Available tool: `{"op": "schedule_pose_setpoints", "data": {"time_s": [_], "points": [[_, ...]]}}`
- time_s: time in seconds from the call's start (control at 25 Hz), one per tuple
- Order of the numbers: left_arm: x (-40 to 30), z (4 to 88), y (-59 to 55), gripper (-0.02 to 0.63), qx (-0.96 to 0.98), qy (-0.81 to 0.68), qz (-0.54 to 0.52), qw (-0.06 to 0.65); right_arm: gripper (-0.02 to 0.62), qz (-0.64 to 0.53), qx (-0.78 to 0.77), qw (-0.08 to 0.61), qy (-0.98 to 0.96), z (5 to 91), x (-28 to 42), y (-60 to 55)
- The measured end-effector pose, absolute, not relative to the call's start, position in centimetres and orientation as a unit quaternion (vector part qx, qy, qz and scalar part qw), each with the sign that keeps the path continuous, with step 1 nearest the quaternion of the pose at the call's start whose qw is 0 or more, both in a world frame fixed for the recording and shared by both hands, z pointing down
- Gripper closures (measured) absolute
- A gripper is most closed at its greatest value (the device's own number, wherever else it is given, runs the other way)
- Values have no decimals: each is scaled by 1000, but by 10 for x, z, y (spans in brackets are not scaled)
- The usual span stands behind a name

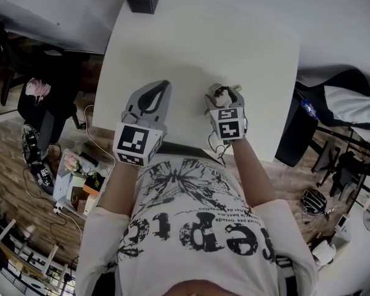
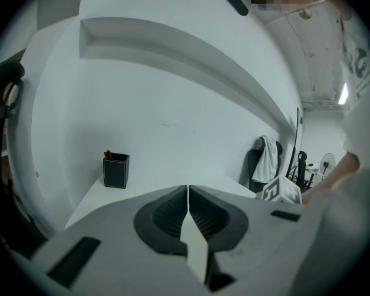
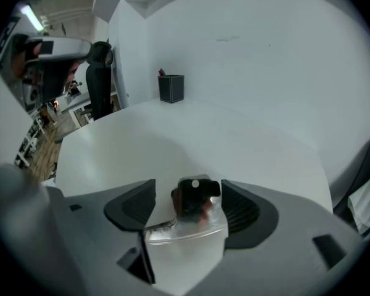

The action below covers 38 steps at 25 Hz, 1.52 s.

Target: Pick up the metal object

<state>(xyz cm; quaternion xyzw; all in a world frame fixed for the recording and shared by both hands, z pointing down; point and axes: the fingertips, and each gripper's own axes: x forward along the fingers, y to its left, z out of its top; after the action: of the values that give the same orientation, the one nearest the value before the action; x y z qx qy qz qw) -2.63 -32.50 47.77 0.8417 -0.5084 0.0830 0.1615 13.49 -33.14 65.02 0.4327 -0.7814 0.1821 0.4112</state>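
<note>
Metal object (image 3: 191,227), shiny with a black knob, lies across the gap between the right gripper's (image 3: 188,191) spread jaws. It sits close to the right-hand pad, above the white table's (image 1: 197,48) near edge. The left gripper (image 2: 188,190) is pressed together on nothing just beside it, so the right is nearer.

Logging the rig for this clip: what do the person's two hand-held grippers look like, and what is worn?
The left hand-held gripper and the right hand-held gripper are light grey moulded shells with dark ribbed pads inside the jaws. Each carries a white cube with black square markers. The person wears a white short-sleeved T-shirt with black print.
</note>
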Motion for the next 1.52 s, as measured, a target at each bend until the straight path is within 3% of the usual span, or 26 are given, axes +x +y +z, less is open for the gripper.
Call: {"op": "schedule_pose_setpoints", "data": {"time_s": [0.08, 0.32, 0.48, 0.76, 1.12, 1.52], "points": [[-27, 477, -328, 595, 842, -509, 79, 163, 259, 165, 420, 431, -781, 652, 137, -331], [-25, 480, -331, 595, 838, -511, 80, 172, 257, 189, 391, 455, -778, 670, 141, -330], [-28, 483, -330, 595, 835, -516, 82, 173, 308, 165, 395, 476, -768, 675, 144, -335], [-30, 478, -326, 595, 834, -520, 85, 166, 319, 163, 396, 470, -772, 670, 142, -337], [-23, 456, -327, 595, 842, -514, 85, 140, 329, 135, 456, 369, -799, 597, 142, -363], [-8, 414, -339, 595, 859, -499, 76, 89, 330, 46, 526, 199, -825, 461, 149, -387]]}}
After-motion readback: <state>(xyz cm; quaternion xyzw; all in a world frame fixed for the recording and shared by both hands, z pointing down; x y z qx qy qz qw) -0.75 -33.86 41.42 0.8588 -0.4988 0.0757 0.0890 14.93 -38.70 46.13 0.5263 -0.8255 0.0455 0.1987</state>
